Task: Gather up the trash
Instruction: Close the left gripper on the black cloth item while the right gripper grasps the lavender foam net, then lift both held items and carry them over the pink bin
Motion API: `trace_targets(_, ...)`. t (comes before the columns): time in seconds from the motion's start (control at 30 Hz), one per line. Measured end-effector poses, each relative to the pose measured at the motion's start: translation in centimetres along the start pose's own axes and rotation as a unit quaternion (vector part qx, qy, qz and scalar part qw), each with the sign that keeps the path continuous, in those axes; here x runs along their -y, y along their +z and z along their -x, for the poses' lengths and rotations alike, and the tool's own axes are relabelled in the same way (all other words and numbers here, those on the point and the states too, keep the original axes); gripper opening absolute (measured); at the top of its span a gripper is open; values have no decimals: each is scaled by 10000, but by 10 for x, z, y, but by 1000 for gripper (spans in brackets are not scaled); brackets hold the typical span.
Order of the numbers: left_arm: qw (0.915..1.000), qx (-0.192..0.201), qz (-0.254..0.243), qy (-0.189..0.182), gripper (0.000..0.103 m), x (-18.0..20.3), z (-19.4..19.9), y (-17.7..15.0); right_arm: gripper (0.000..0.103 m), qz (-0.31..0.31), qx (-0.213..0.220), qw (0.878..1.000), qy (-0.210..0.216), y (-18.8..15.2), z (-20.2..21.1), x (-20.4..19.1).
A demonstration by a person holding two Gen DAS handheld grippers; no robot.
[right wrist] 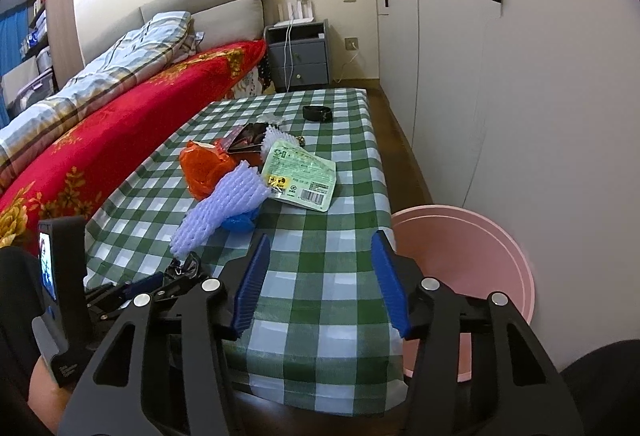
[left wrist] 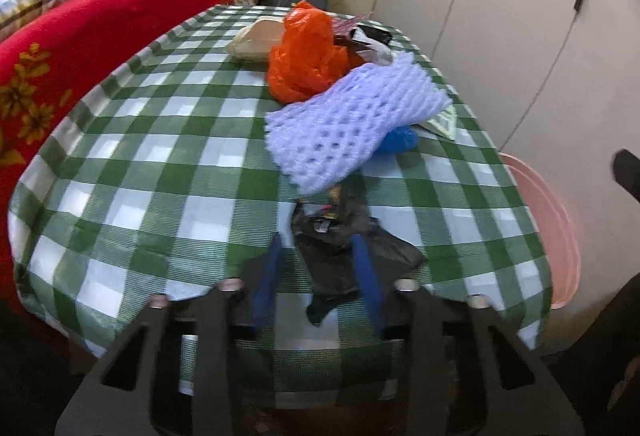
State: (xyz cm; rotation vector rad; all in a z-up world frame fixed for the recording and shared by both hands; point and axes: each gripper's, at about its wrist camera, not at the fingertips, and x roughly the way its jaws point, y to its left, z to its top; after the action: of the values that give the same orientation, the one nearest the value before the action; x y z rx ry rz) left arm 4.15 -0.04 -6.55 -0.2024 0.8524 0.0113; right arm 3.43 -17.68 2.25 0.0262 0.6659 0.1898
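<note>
A crumpled black plastic bag (left wrist: 340, 256) lies on the green-checked tablecloth (left wrist: 160, 164) near its front edge. My left gripper (left wrist: 316, 240) straddles it: the right pad touches the bag and a strip of cloth shows beside the left pad. The right wrist view shows this gripper (right wrist: 176, 276) low at the left. Behind the bag sit a lavender foam net (left wrist: 352, 120), an orange plastic bag (left wrist: 308, 56) and a green-white packet (right wrist: 304, 176). My right gripper (right wrist: 320, 276) hovers open over the table's near right corner, with nothing between its fingers.
A pink basin (right wrist: 460, 276) stands on the floor to the right of the table. A black band (right wrist: 317, 113) and dark wrappers (right wrist: 248, 140) lie farther back. A bed with a red blanket (right wrist: 100, 156) runs along the left; wardrobe doors (right wrist: 520, 76) are on the right.
</note>
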Motion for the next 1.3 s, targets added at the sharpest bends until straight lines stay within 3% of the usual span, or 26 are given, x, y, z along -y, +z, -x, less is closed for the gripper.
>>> trace_targets(0.1, 9999, -4, 113, -21, 23, -6, 2, 1, 53, 114, -37, 9999, 100, 7, -8, -7)
trace_targets(0.2, 9998, 34, 219, -13, 11, -12, 6, 4, 53, 255, -68, 9994, 204, 16, -18, -17)
trace_targets(0.47, 9994, 78, 327, 93, 8, -20, 9, 6, 53, 311, -253, 9975, 582, 36, -70, -41)
trace_targets(0.7, 9994, 112, 314, 113, 7, -20, 9, 7, 54, -320, -753, 9888, 1249, 35, -120, -39)
trace_targets(1.0, 9995, 141, 263, 135, 7, -18, 7, 8, 54, -611, -981, 9809, 1565, 34, -147, -41)
trace_targets(1.07, 9995, 147, 246, 131, 7, -17, 7, 8, 48, -635, -994, 9793, 1645, 34, -148, -41)
trace_targets(1.13, 9995, 149, 245, 125, 7, -17, 6, 8, 22, -594, -931, 9789, 1719, 35, -145, -44)
trace_targets(1.17, 9995, 151, 245, 125, 7, -17, 6, 8, 16, -576, -869, 9789, 1760, 37, -143, -44)
trace_targets(1.3, 9996, 182, 211, 102, 6, -16, 8, 9, 10, -429, -504, 9784, 1958, 46, -122, -46)
